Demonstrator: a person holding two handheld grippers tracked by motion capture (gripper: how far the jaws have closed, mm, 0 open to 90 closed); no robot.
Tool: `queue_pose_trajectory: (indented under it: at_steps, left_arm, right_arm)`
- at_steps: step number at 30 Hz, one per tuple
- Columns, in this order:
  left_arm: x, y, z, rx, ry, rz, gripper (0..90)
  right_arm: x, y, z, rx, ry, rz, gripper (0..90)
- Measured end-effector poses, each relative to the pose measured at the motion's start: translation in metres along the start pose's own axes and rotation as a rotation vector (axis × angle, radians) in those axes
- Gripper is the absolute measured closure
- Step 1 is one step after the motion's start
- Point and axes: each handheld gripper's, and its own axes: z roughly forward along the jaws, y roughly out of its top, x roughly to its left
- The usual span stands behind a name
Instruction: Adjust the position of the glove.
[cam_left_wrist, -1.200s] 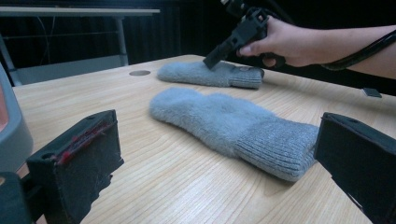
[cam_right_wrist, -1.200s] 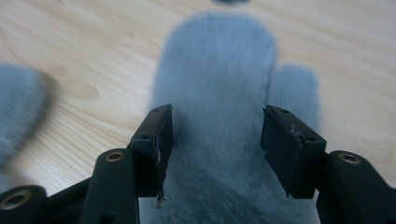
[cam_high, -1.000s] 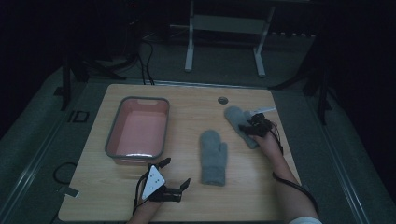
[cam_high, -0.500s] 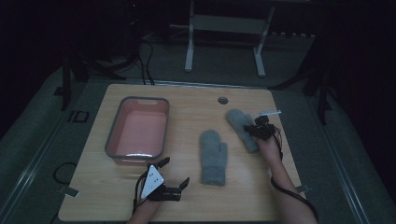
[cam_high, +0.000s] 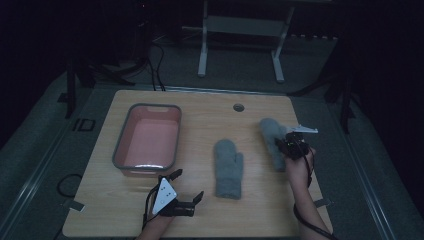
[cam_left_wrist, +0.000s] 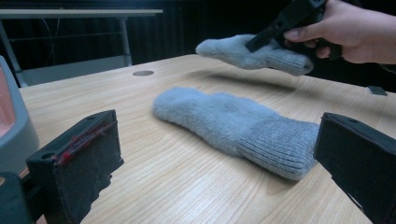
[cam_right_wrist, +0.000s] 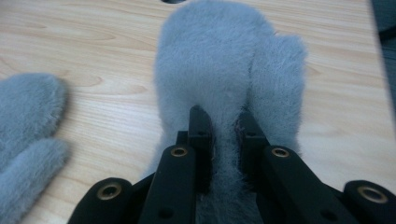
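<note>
Grey fluffy knitted mitten (cam_right_wrist: 224, 74) pinched at cuff between closed jaws of right gripper (cam_high: 292, 145), lifted clear of wooden table (cam_high: 200, 110), right side. Second grey mitten (cam_high: 228, 167) flat on table centre. Left gripper (cam_high: 187, 192) jaws wide apart, empty, facing it. Pink grey-rimmed plastic tub (cam_high: 120, 147) left.

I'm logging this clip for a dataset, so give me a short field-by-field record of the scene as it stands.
surface: wooden table
held item: grey mitten, lifted off the table
holder: right gripper, jaws shut on the held mitten
other mitten: second mitten, lying flat mid-table
left gripper: open, empty, near the table's front edge
container: pink tub, grey rim, nothing visible inside
</note>
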Motion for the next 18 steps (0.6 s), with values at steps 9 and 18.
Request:
queue_pose_trajectory:
  at_steps: [9, 18]
  left_arm:
    - [-0.001, 0.0, 0.001, 0.005, 0.003, 0.0, 1.0]
    - [0.0, 0.0, 0.001, 0.002, 0.009, -0.01, 1.0]
  right_arm:
    - [0.002, -0.028, -0.038, -0.027, -0.136, 0.1, 80.5]
    - [-0.005, -0.057, -0.034, 0.023, -0.178, 0.168, 79.4]
